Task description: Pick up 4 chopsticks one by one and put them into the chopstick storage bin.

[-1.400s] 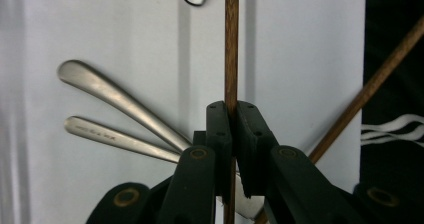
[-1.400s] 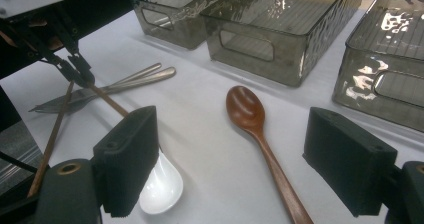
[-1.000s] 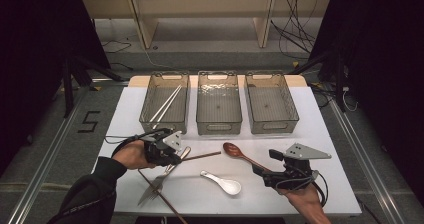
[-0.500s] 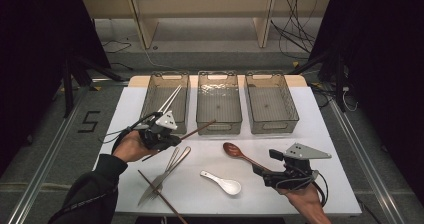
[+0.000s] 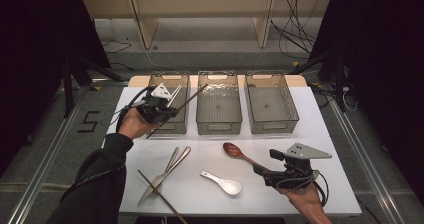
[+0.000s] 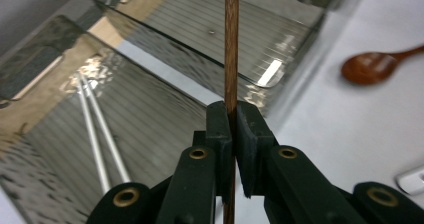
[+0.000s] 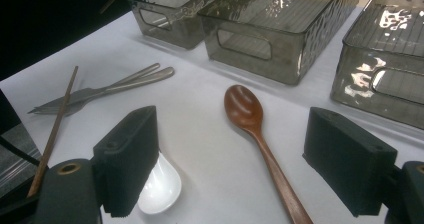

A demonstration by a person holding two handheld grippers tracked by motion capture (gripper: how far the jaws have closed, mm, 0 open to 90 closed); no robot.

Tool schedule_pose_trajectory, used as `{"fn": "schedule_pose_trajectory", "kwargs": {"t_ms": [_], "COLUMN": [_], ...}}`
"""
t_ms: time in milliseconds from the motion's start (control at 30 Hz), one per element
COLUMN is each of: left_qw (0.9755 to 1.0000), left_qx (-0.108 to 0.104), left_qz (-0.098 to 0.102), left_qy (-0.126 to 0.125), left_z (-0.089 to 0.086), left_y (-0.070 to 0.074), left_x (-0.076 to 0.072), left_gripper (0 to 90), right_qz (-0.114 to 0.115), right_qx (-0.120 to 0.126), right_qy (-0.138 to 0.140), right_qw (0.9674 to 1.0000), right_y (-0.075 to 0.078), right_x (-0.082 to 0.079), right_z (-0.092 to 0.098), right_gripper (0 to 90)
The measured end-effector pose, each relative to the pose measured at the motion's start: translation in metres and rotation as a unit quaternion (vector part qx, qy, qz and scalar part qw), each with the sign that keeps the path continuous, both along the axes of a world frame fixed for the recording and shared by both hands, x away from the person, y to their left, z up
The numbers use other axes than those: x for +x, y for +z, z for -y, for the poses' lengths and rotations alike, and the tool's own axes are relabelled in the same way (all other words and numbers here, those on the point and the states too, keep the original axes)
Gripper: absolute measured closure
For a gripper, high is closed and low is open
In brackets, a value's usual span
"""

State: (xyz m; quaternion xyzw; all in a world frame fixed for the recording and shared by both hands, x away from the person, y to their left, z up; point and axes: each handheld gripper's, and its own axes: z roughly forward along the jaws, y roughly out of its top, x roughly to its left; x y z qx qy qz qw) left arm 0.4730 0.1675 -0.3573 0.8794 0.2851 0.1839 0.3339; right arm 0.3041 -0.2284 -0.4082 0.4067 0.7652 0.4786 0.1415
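White table (image 5: pixel 320 134): 3 bins (image 5: pixel 218 104), wooden spoon (image 5: pixel 235 151), white spoon (image 5: pixel 225 183), cutlery (image 5: pixel 165 174), chopstick (image 5: pixel 160 200).

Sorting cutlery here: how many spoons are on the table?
2: a brown wooden spoon in front of the middle bin, beside the right claw, and a white spoon nearer the table's front edge. None visible in the bins.

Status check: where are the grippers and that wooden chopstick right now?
Left gripper shut on wooden chopstick, over the left bin. Right gripper open, astride the wooden spoon handle. Nothing in the way.
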Motion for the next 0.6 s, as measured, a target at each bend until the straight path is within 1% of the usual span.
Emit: {"fn": "schedule_pose_trajectory", "kwargs": {"t_ms": [133, 200, 233, 300, 367, 433, 500, 600], "left_qw": [0.9995, 0.9989, 0.9987, 0.9986, 0.9983, 0.9978, 0.9969, 0.9957], "left_qx": [-0.011, -0.019, -0.017, -0.018, -0.017, -0.022, -0.036, -0.038], "left_qz": [0.017, 0.021, 0.023, 0.027, 0.027, 0.026, 0.027, 0.031], "left_qy": [0.025, 0.037, 0.041, 0.043, 0.049, 0.057, 0.065, 0.079], "left_z": [-0.006, -0.008, -0.008, -0.009, -0.01, -0.013, -0.017, -0.023], "left_y": [0.006, 0.007, 0.007, 0.005, 0.003, 0.001, 0.0, 0.0], "left_x": [0.014, 0.022, 0.025, 0.032, 0.039, 0.045, 0.049, 0.055], "left_gripper": [84.3, 84.3, 84.3, 84.3, 84.3, 84.3, 84.3, 84.3], "right_qz": [-0.003, -0.003, -0.003, -0.001, 0.001, -0.001, -0.001, 0.001], "right_qx": [0.001, 0.0, 0.001, 0.003, 0.003, 0.002, 0.001, 0.002], "right_qy": [0.0, 0.0, 0.001, 0.001, 0.001, 0.0, 0.002, 0.002], "right_qw": [1.0, 1.0, 1.0, 1.0, 1.0, 1.0, 1.0, 1.0], "right_y": [0.0, -0.001, 0.0, 0.0, 0.0, 0.0, 0.0, 0.0], "right_x": [0.0, 0.0, 0.0, 0.0, 0.0, 0.0, 0.0, 0.0], "right_z": [0.0, 0.0, 0.0, 0.0, 0.0, 0.0, 0.0, 0.0], "right_gripper": [22.7, 22.6, 22.7, 22.7, 22.6, 22.6, 22.6, 22.6]}}
